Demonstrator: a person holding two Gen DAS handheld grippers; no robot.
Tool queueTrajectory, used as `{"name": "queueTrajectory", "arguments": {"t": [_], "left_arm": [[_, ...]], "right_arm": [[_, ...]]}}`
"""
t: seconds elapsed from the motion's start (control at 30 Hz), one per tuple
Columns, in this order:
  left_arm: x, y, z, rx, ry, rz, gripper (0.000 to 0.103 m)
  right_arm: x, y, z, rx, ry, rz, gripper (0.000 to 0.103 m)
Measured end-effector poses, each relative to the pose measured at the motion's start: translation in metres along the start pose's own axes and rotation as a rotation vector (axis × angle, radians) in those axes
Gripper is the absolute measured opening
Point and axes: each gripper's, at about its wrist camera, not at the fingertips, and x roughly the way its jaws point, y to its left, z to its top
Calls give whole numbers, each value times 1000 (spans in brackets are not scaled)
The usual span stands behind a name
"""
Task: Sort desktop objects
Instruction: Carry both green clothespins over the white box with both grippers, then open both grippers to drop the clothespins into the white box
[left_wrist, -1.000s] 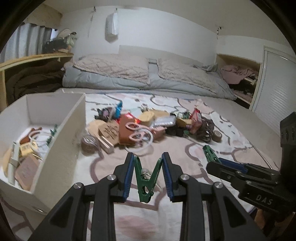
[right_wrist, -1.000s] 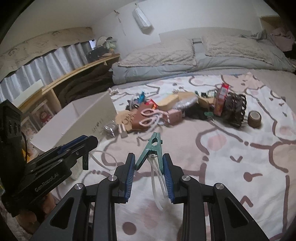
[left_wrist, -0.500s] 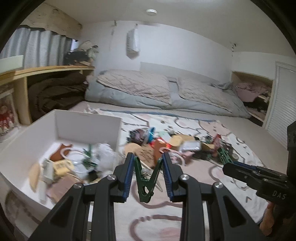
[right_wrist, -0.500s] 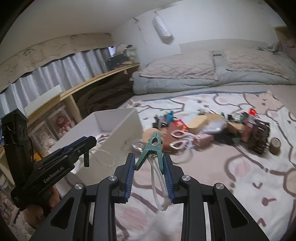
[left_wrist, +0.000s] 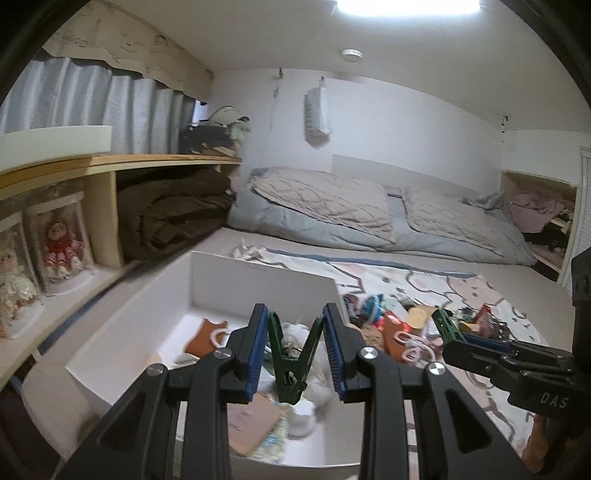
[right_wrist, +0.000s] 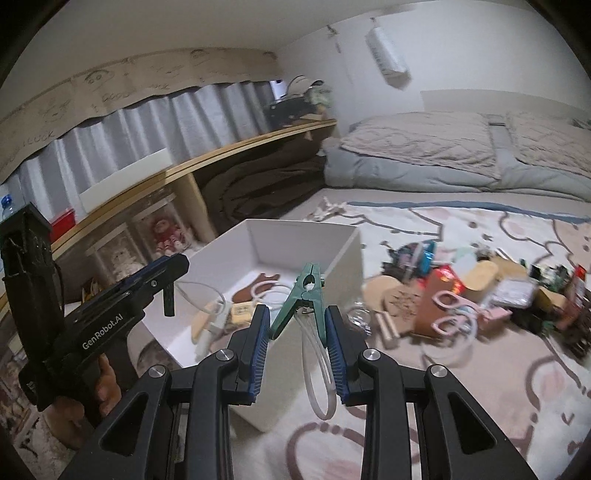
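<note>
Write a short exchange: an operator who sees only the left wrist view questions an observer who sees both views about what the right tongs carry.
Operator: My left tongs grip a dark green clip. What is in the right tongs?
Observer: The right tongs are shut on a teal clip with a white loop dangling from it.
Operator: Are they over the white box?
Observer: Not clearly. In the right wrist view the white box lies just ahead, and its near wall shows right under the tips.
</note>
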Motion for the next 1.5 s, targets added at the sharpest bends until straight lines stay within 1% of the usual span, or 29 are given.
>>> {"name": "queueTrajectory", "arguments": {"t": [0.13,0.37,0.5,0.63,0.83,1.03,1.2,1.4,1.5], "left_arm": [[1,20,5,-17,-7,25,30],[8,46,8,14,-12,96,30],[20,64,13,7,9,121,30],[34,77,18,36,32,167,30],[57,95,18,58,107,216,30],[78,102,8,72,182,237,30],[88,102,1,95,229,235,30],[100,102,-6,117,309,224,30],[104,103,-9,124,335,217,30]], "right_arm": [[14,16,6,-18,12,28,31],[41,40,14,-50,57,58,31],[58,49,21,-60,87,80,31],[73,55,27,-63,113,90,31],[99,60,33,-55,172,91,31],[123,62,33,-23,231,97,31],[140,63,31,-23,285,88,31],[155,65,27,-31,346,66,31],[161,66,25,-31,369,69,31]]}}
